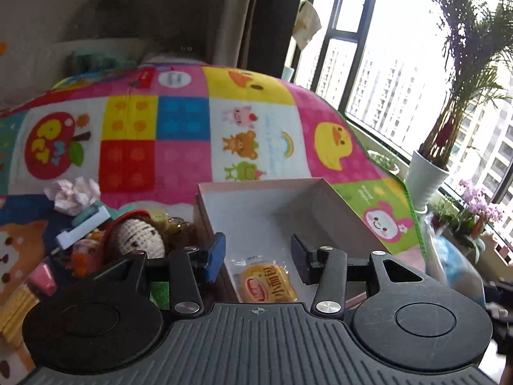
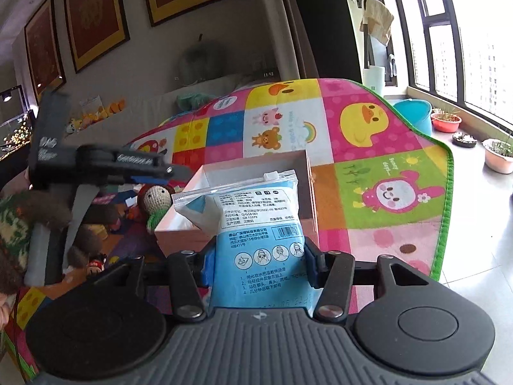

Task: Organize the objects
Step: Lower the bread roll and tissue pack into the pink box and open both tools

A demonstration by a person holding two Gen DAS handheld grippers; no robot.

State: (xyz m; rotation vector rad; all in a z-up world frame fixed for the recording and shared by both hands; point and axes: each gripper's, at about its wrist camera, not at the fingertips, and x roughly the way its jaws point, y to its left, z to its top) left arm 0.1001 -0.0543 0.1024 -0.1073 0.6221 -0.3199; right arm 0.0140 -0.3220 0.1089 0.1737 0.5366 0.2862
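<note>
Blue pouch (image 2: 256, 243) (upright) — before open box (image 2: 256, 168).

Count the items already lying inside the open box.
1: a small yellow packaged bun lies on the floor of the box, near the near-left corner. The near edge is hidden behind the left gripper, so more may lie there.

The blue pouch (image 2: 256, 240) is glossy, crinkled plastic film, as is the clear wrapper of the small bun (image 1: 267, 284). The box (image 1: 266, 218) looks matt cardboard, the doll (image 1: 138, 239) rough crocheted yarn, the play mat (image 1: 256, 122) soft and matt
</note>
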